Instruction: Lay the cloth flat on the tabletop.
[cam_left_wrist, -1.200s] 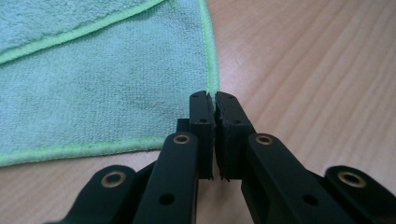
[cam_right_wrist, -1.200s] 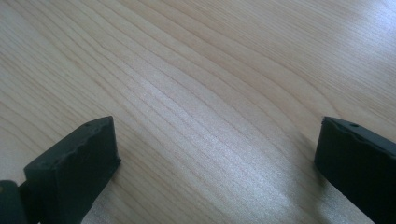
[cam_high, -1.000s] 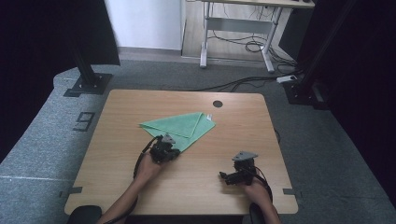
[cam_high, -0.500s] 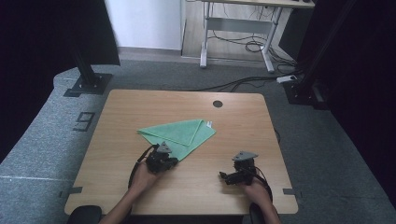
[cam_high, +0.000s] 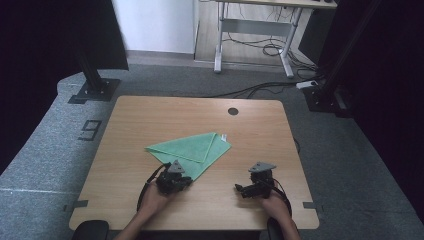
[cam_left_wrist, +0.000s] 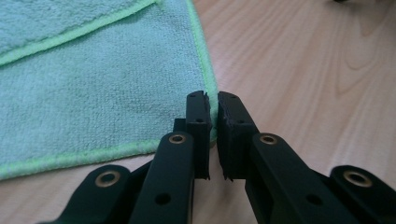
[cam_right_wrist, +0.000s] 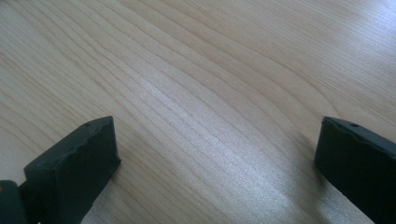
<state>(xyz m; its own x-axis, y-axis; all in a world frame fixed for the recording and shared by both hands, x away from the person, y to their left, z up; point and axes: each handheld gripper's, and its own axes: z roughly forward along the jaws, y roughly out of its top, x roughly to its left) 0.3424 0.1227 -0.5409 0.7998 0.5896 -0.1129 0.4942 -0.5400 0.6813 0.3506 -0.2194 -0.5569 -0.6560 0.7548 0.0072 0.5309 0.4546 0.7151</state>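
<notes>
A green cloth (cam_high: 192, 149), folded into a triangle, lies on the wooden table (cam_high: 150, 115). Its near corner reaches my left gripper (cam_high: 184, 180). In the left gripper view the cloth (cam_left_wrist: 93, 79) has its bright hemmed edge pinched between the jaws of my left gripper (cam_left_wrist: 212, 109), which are shut on that corner. My right gripper (cam_high: 240, 190) rests near the table's front right with its jaws wide apart. In the right gripper view, bare wood lies between the jaws of my right gripper (cam_right_wrist: 215, 140).
A round cable hole (cam_high: 233, 111) sits at the table's far middle. Black stands (cam_high: 95, 85) rise at the far left and far right. A desk frame (cam_high: 250, 45) and cables lie on the floor behind.
My left gripper has drawn back toward the near edge, and the green cloth has slid toward the person with it. The right gripper has stayed where it was.
</notes>
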